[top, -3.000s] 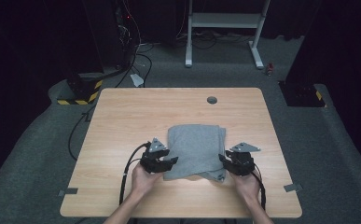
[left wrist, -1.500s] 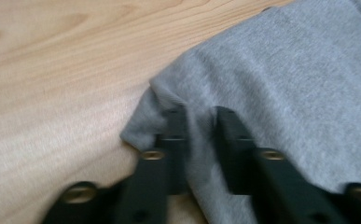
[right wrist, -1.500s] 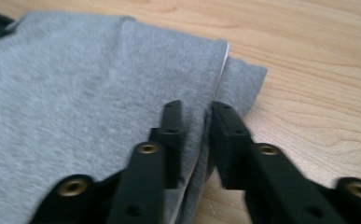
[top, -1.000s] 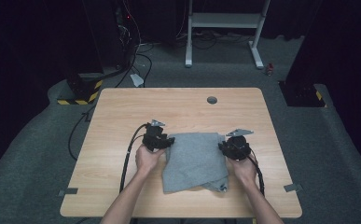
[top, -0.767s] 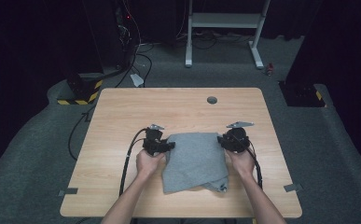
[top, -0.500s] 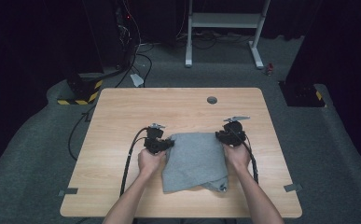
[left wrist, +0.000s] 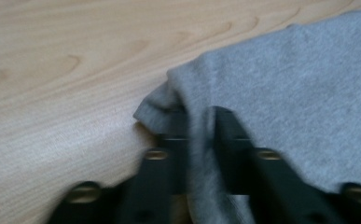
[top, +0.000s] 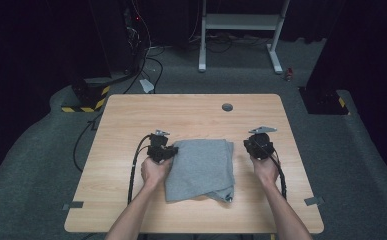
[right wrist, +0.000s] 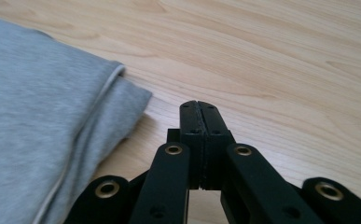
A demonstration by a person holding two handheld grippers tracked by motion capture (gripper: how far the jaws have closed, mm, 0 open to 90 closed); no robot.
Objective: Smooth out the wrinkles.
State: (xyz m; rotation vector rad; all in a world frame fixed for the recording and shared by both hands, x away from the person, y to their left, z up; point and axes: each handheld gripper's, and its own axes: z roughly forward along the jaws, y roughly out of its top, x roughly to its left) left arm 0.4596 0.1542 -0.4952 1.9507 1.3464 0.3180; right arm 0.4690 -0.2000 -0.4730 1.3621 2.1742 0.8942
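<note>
In the high view, a folded grey cloth (top: 201, 167) is seen lying on the wooden surface (top: 131, 115), slightly toward the near side of its middle, with a rumpled corner at its near right end. The left claw (top: 167, 151) is held against the cloth's far left corner, and the left hand (top: 154, 171) behind it rests at the cloth's left edge. The right claw (top: 253, 145) is held just beside the cloth's far right corner, apart from it, with bare wood between the 2; the right hand (top: 265, 169) is seen behind it. A black cable (top: 133, 165) is trailed from the left claw toward the near edge of the surface. A round hole (top: 227, 107) is set in the far part of the surface. In the left gripper view, a fold of the cloth (left wrist: 281, 88) is caught between the 2 black jaws of the left claw (left wrist: 200, 122); those jaws have just been opening a little, yet the fabric is still pinched between them at the corner, which is lifted slightly off the wood. In the right gripper view, the jaws of the right claw (right wrist: 199, 108) are pressed flat together with nothing between them, having just been closing, and they are pointed at bare wood. The cloth (right wrist: 38, 116) is seen to their left, its layered, hemmed corner lying flat and not touched.
</note>
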